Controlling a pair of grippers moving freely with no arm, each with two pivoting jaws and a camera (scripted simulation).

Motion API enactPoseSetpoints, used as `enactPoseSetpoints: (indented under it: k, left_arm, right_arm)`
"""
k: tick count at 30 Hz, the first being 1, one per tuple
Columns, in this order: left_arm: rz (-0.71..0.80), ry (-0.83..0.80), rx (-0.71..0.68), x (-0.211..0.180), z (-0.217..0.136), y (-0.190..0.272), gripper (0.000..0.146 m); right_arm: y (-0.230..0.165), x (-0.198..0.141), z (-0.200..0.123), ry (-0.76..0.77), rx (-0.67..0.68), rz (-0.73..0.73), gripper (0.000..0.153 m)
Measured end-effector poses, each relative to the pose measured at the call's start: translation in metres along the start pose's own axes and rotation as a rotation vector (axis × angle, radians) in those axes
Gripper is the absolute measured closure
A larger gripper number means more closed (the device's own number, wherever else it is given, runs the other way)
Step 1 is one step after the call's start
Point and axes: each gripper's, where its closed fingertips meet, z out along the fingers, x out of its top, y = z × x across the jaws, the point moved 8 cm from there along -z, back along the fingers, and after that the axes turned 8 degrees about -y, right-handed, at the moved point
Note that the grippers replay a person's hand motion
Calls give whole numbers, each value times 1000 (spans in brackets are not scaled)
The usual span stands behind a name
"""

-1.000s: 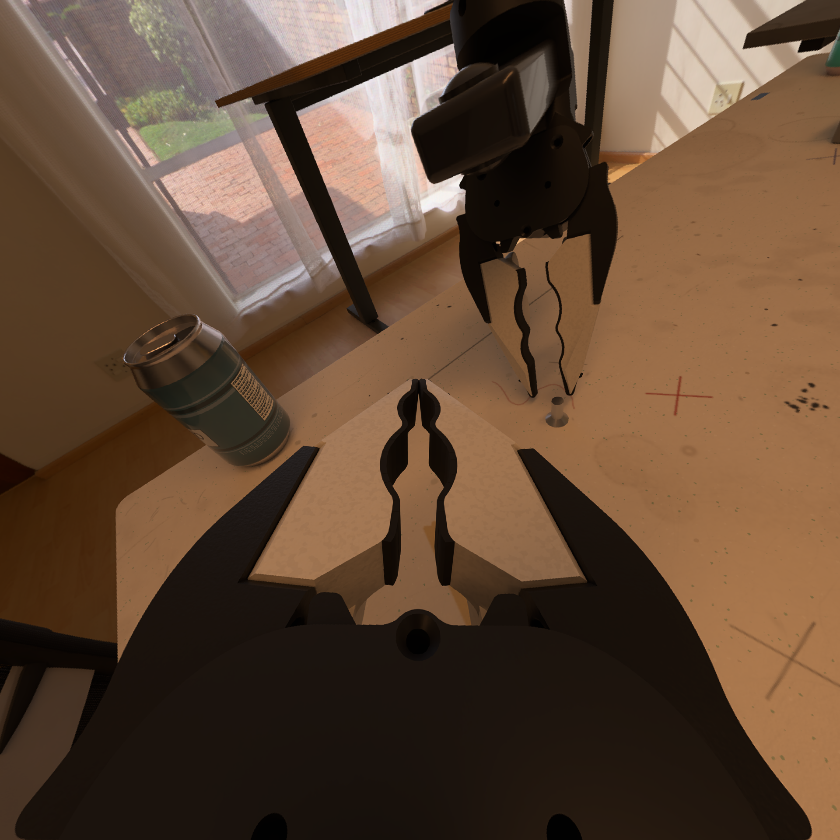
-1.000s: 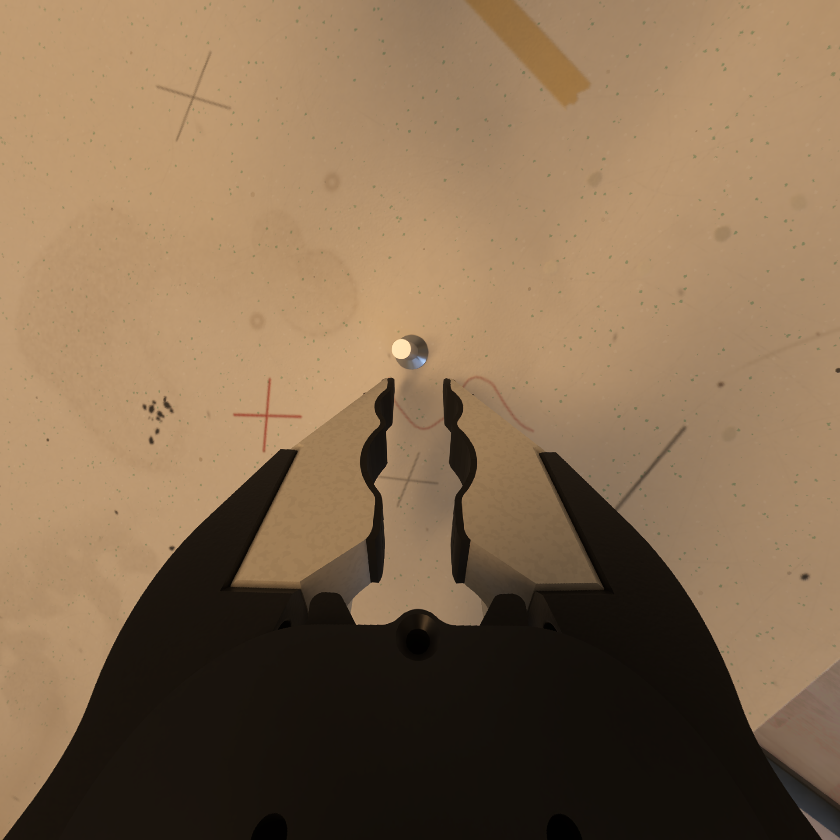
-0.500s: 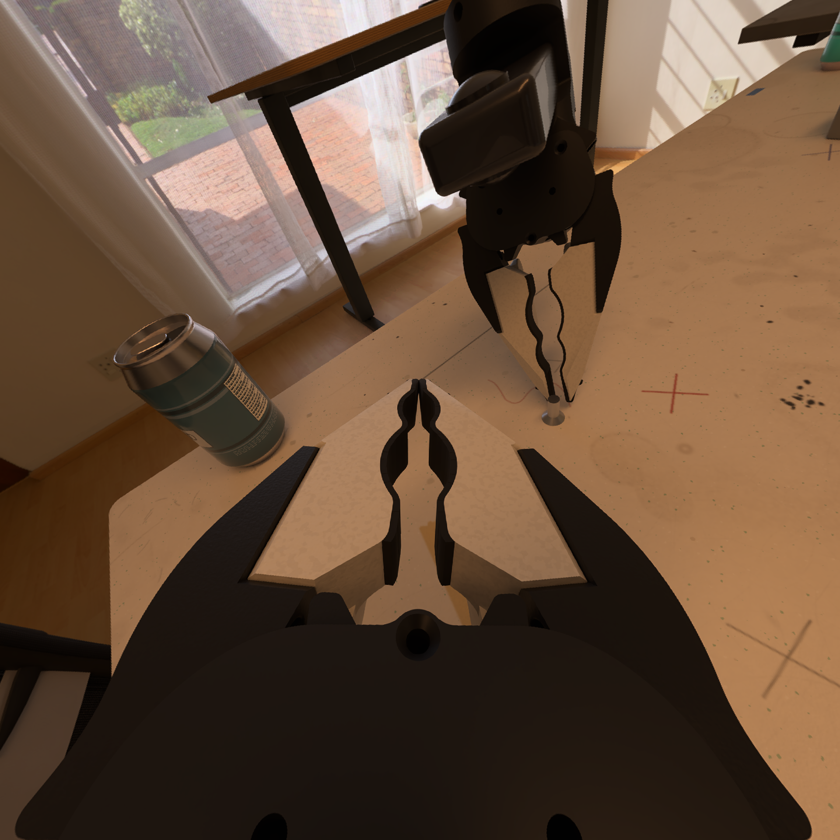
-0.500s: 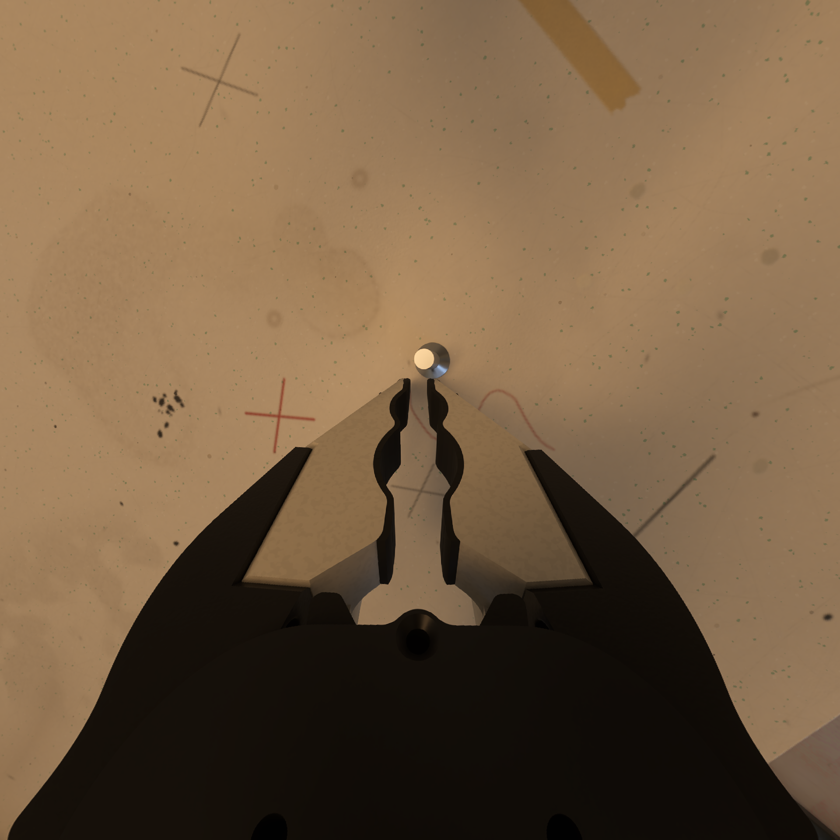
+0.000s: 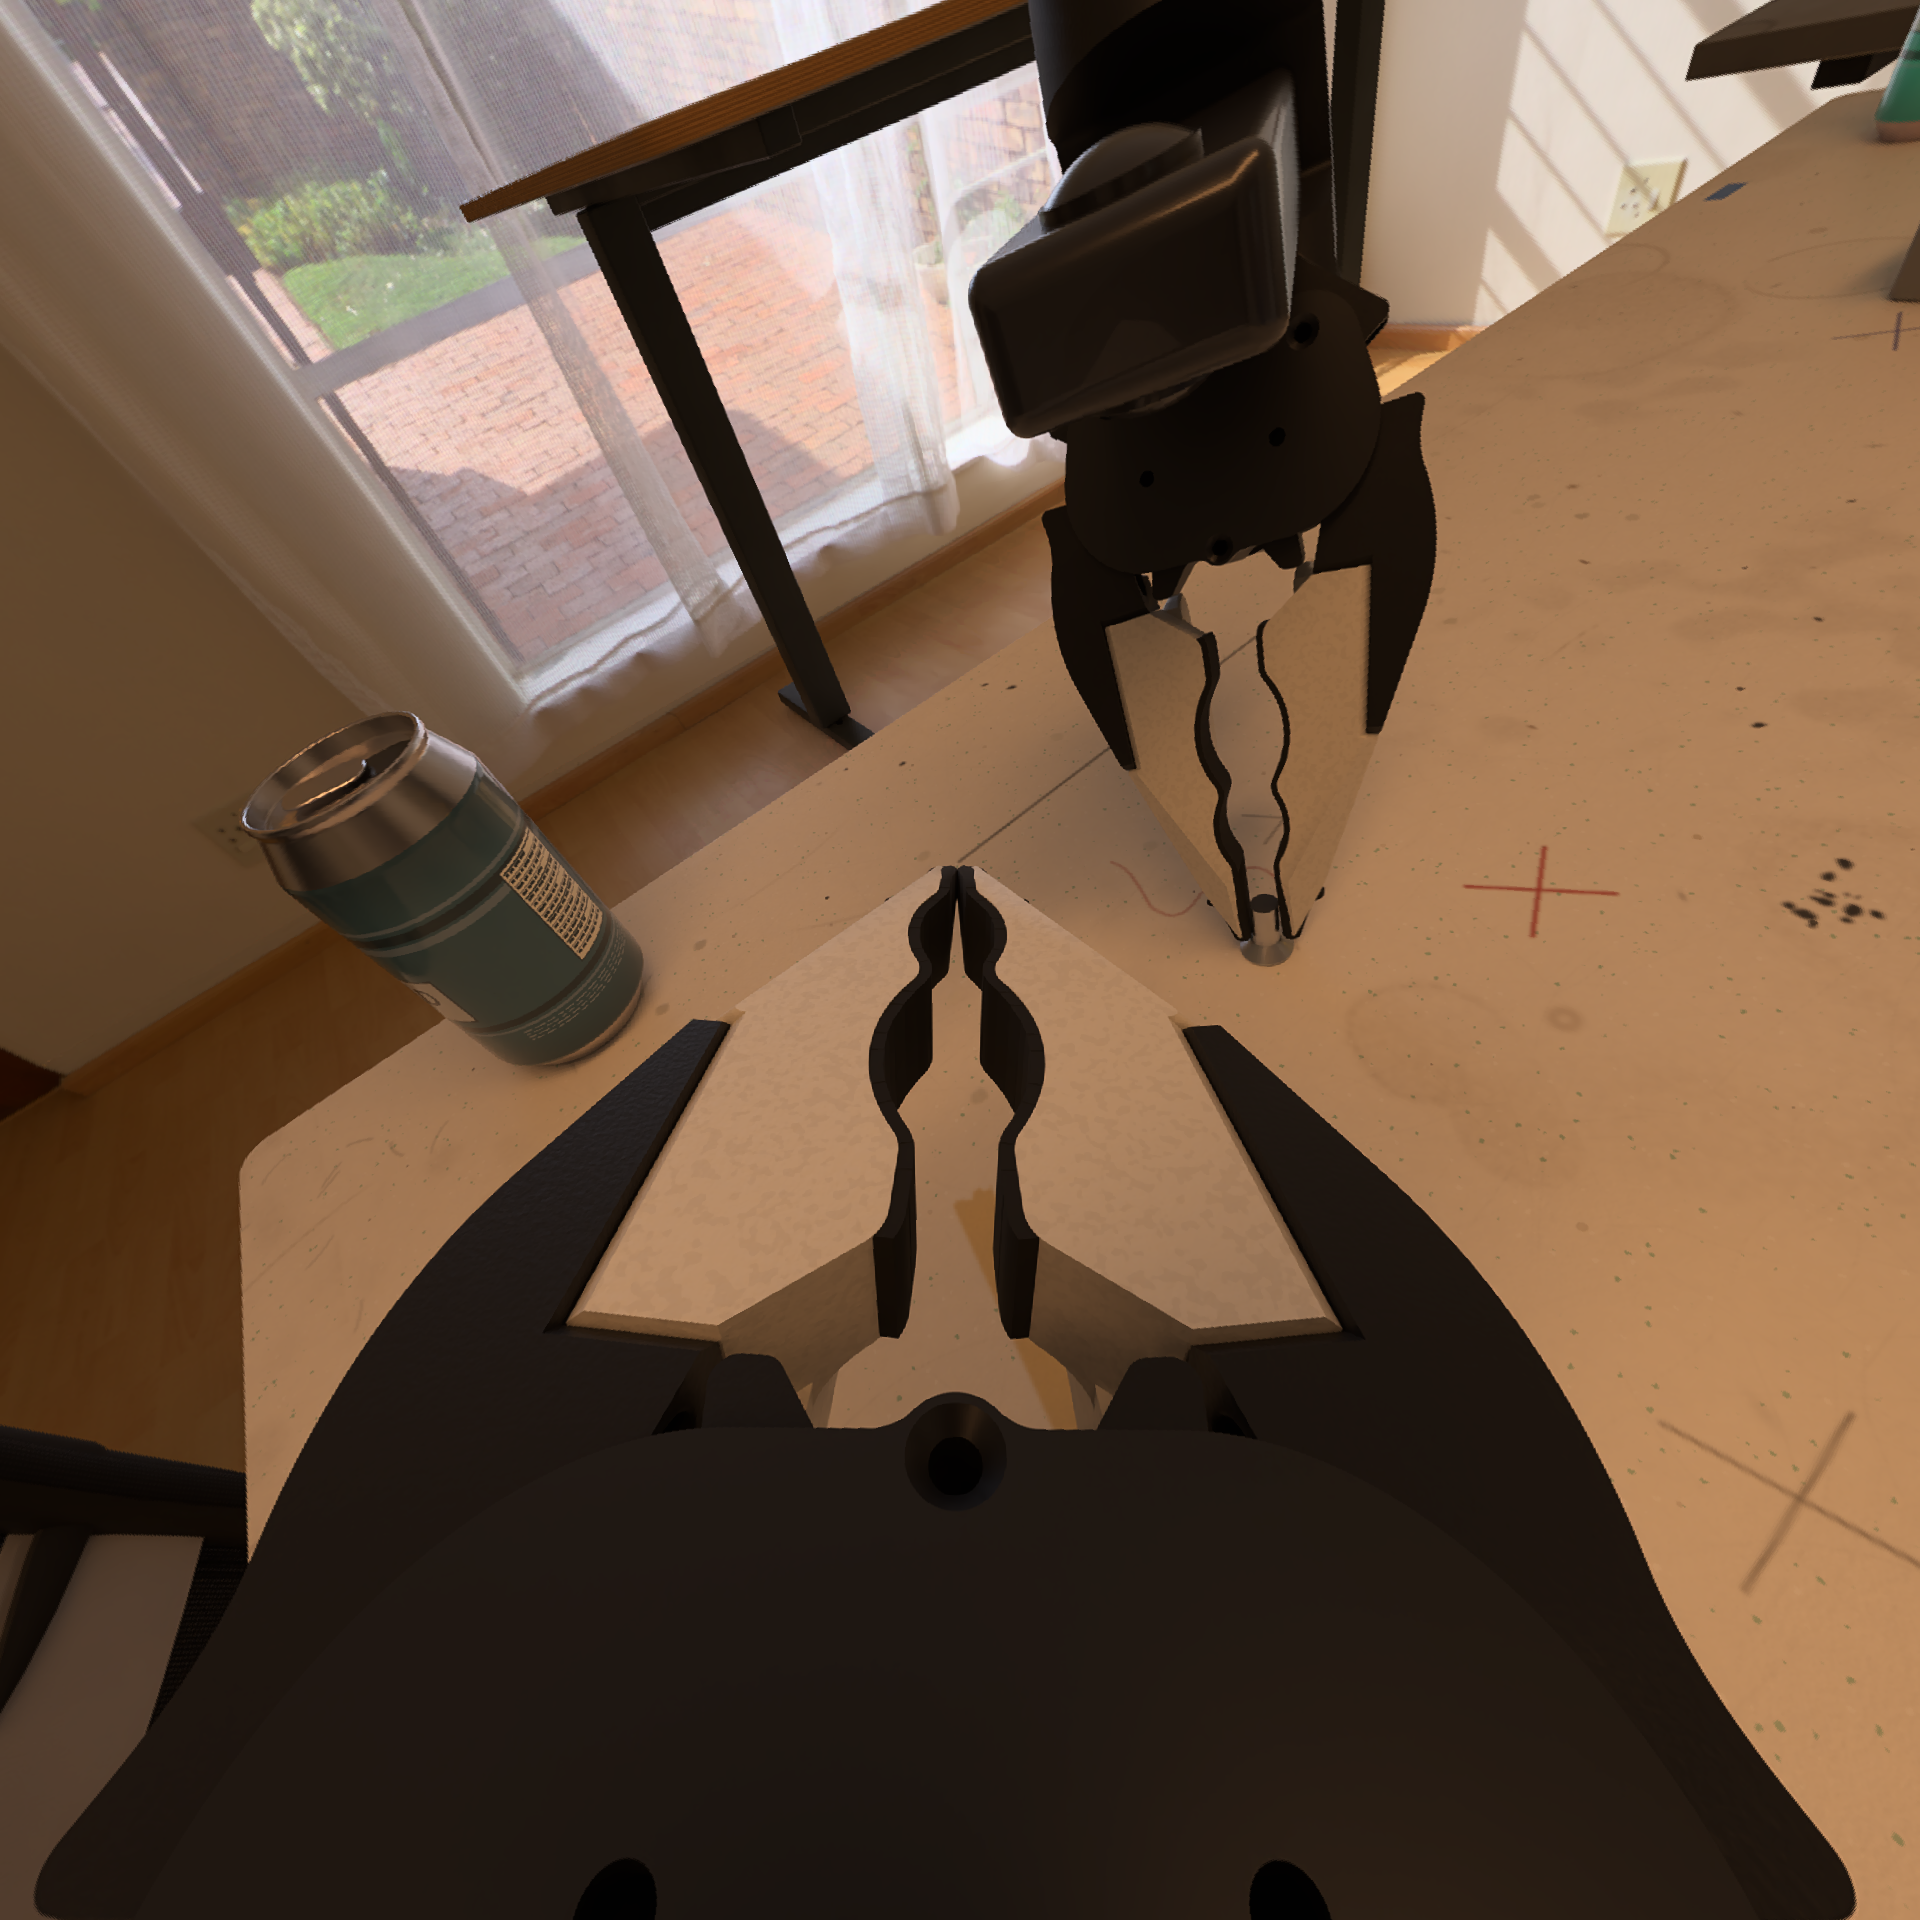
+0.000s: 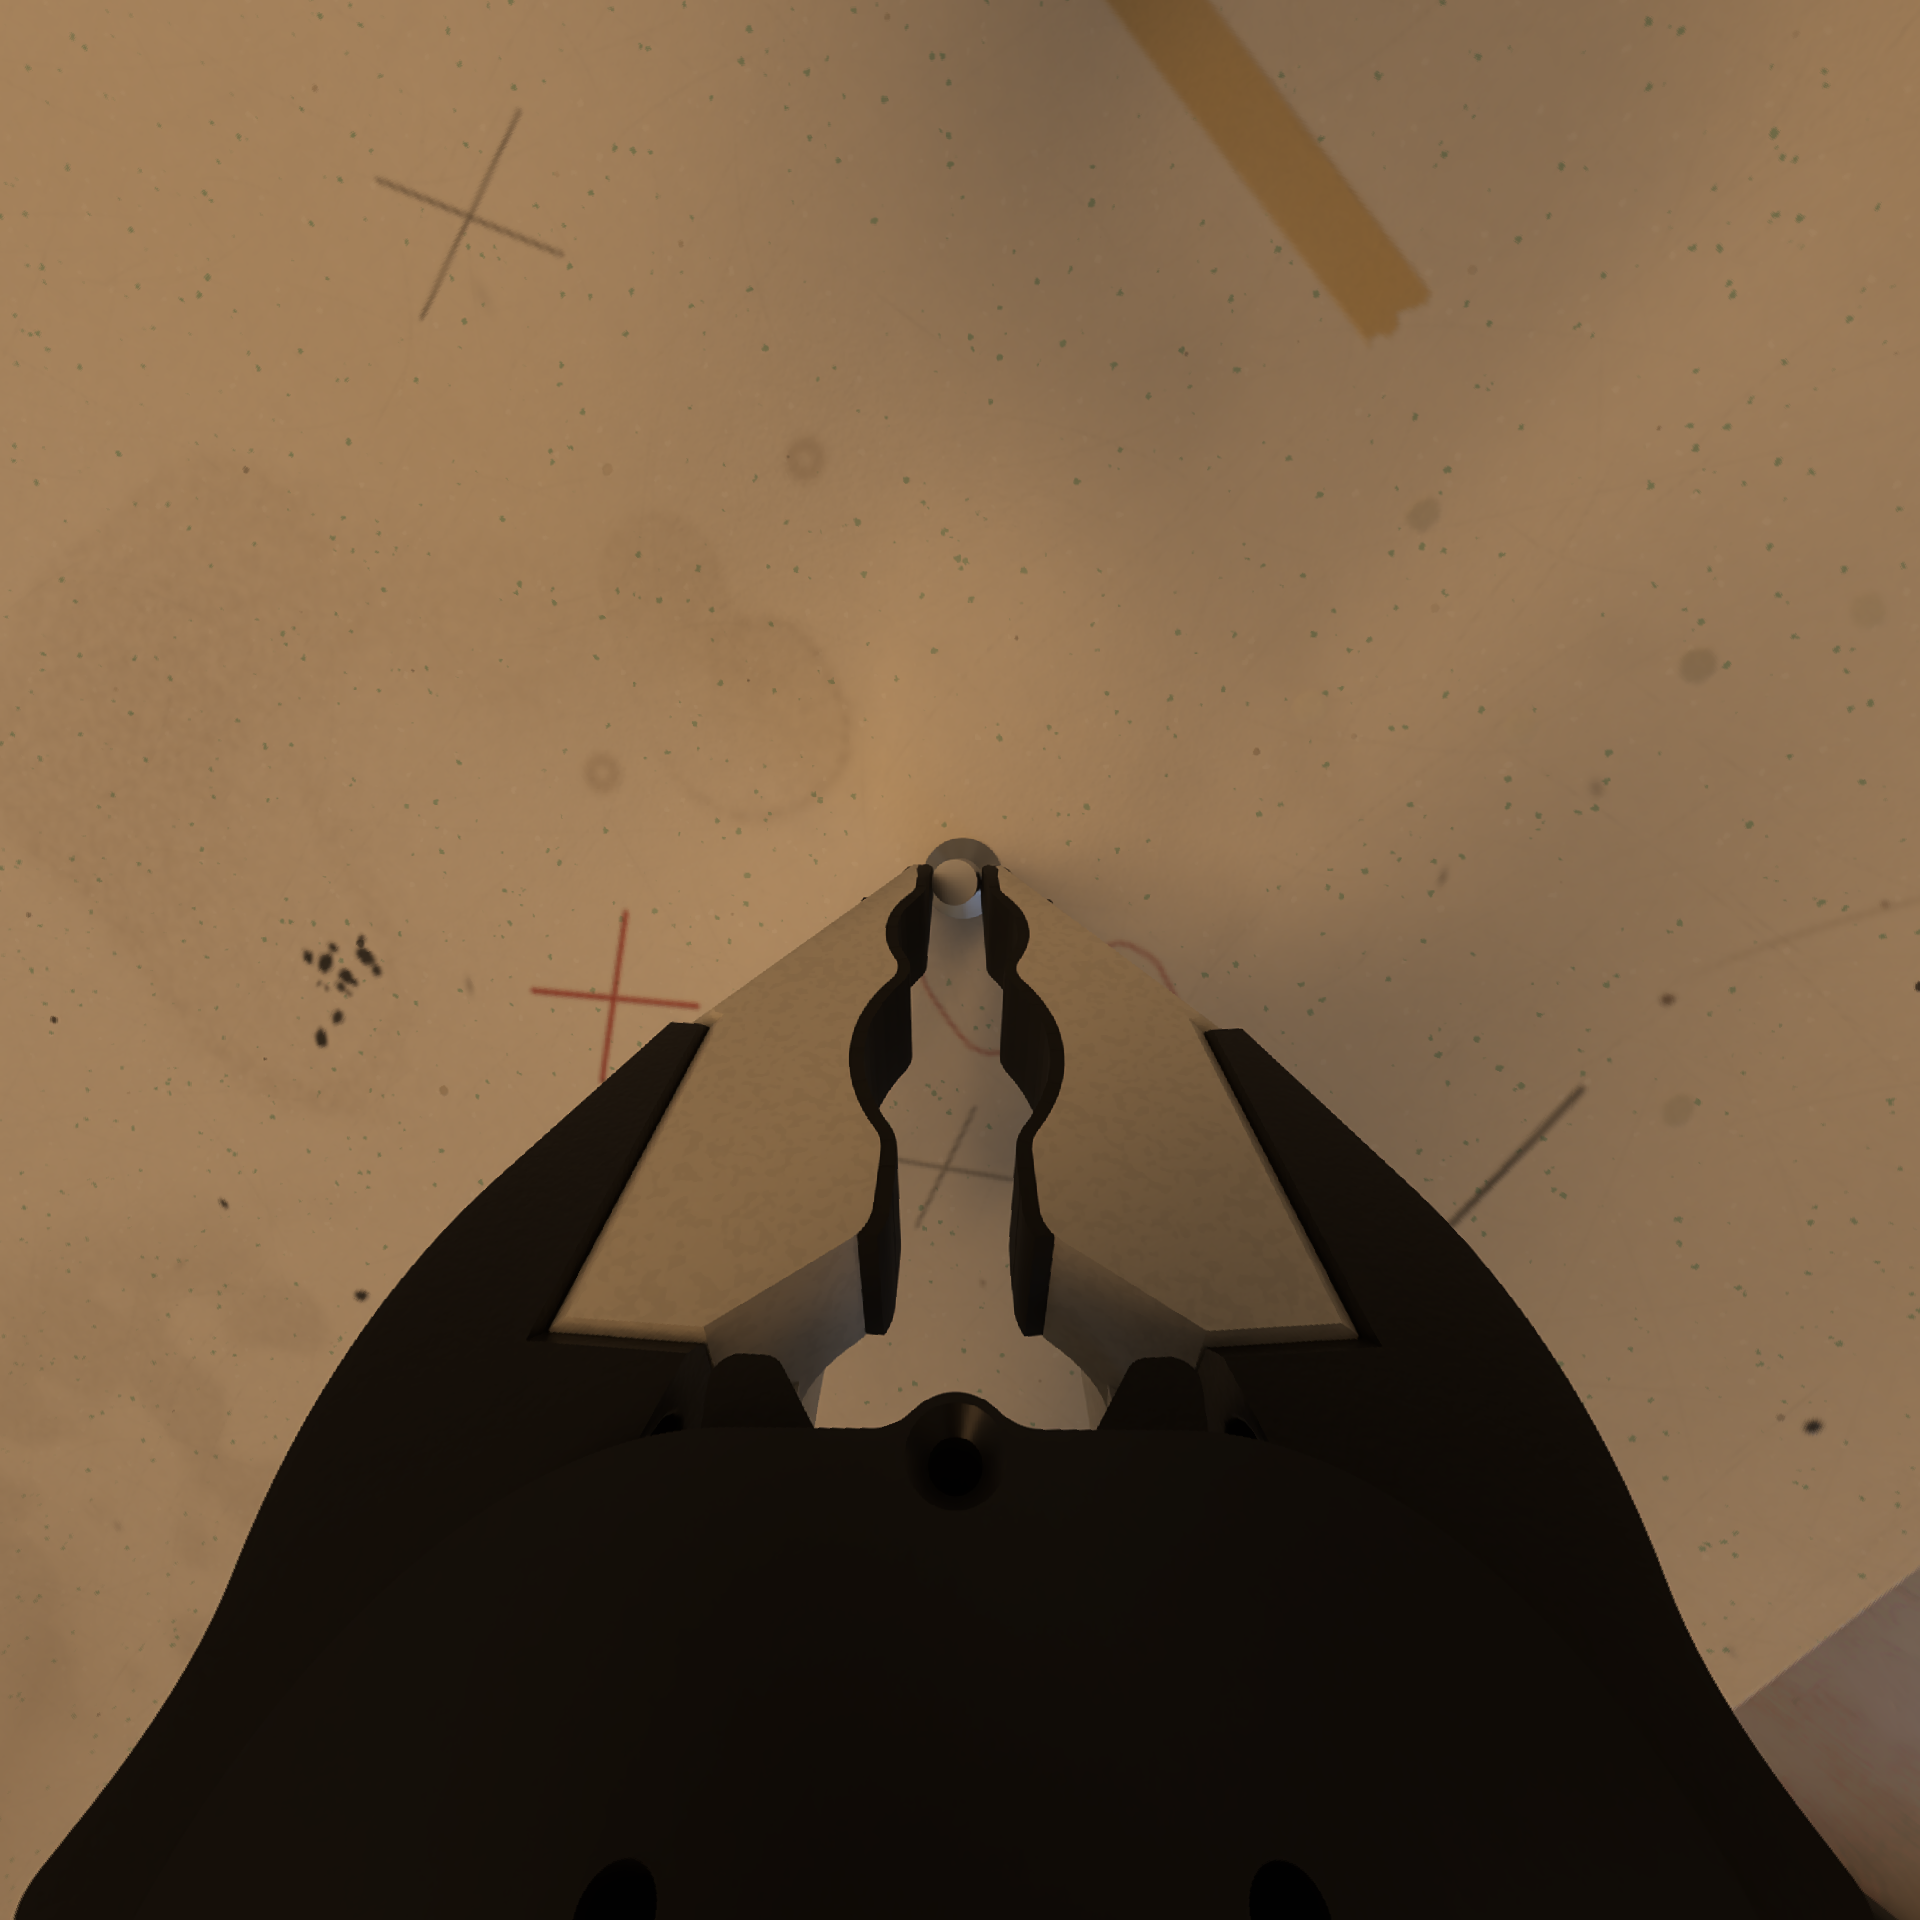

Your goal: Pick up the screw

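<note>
A small silver screw (image 6: 954, 885) stands upright on its head on the tan table (image 6: 1351, 727). My right gripper (image 6: 954, 881) points straight down at it, with its two tips closed against either side of the shaft. In the left wrist view the same gripper (image 5: 1264, 920) pinches the screw (image 5: 1265, 940), whose head rests on the table (image 5: 1558, 1195). My left gripper (image 5: 956, 878) hovers low over the table in front and to the left of the screw. It is shut and empty, with the tips touching.
A teal drink can (image 5: 447, 894) stands near the table's left corner, by the edge. A red cross mark (image 5: 1538, 890) lies right of the screw. A strip of tan tape (image 6: 1268, 156) lies on the table. A dark-legged desk (image 5: 727, 156) stands by the window.
My right gripper narrowed its jaws, then came down over the screw, so the shaft now sits between its tips. My left gripper stayed shut and barely moved.
</note>
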Motion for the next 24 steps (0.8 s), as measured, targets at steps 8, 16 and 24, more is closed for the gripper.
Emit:
enactPoseSetpoints:
  k: [8,16,24]
  left_arm:
    - [1,-2,-15,0,1,2,146]
    - [10,-5,-48,1,5,7,146]
    - [20,-7,-76,2,7,11,146]
  right_arm:
    - [7,-2,-22,110,-61,32,145]
    - [17,-1,-55,316,-173,98,145]
    - [21,3,-52,331,-205,122,145]
